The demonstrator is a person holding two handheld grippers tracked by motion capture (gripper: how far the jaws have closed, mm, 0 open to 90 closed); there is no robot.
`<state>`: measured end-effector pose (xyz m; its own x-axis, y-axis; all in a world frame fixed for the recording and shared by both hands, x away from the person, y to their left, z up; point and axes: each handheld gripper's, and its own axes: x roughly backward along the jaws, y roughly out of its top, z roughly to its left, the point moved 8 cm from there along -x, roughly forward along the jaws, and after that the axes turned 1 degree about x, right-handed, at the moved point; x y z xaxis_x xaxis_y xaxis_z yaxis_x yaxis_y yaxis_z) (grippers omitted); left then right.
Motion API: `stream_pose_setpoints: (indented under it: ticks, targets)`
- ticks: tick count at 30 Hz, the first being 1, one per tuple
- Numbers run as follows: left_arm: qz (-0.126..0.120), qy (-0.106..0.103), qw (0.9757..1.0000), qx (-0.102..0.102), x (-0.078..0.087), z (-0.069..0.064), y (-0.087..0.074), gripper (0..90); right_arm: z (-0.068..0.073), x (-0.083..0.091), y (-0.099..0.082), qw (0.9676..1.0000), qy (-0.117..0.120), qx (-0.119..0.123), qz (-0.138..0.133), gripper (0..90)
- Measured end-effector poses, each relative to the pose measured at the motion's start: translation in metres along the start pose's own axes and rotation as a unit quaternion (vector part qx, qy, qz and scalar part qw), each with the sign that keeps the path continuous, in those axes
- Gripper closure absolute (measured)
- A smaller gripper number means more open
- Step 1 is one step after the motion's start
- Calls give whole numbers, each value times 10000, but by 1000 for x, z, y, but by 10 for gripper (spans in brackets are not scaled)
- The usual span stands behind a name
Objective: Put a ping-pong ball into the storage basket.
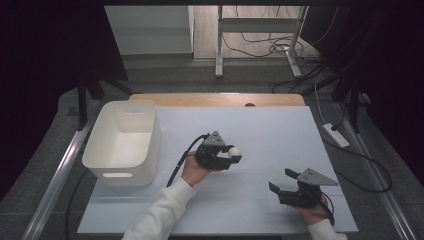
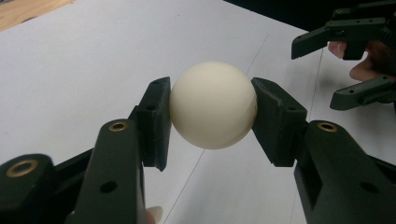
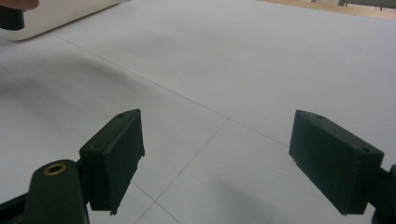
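Gripping round ball (image 2: pixel 213 105), axisless

the white bin (image 3: pixel 56 14) is cut off at the top edge. the right gripper (image 2: pixel 355 60) is cropped by the frame's right edge.

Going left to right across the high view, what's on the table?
White bin → left gripper clamped on the white ball → right gripper, jaws open with nothing between them.
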<state>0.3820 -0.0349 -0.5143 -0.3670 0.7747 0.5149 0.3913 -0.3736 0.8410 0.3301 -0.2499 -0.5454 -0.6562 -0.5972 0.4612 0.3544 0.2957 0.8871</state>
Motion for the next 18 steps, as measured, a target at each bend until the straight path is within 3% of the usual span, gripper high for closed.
stream_pose_setpoints:
  ticks: [18]
  targets:
    - [-107, 108, 9999, 72, 15, 6, -3, 509, 0, -1, 0, 10000, -5, 1, 13, 180]
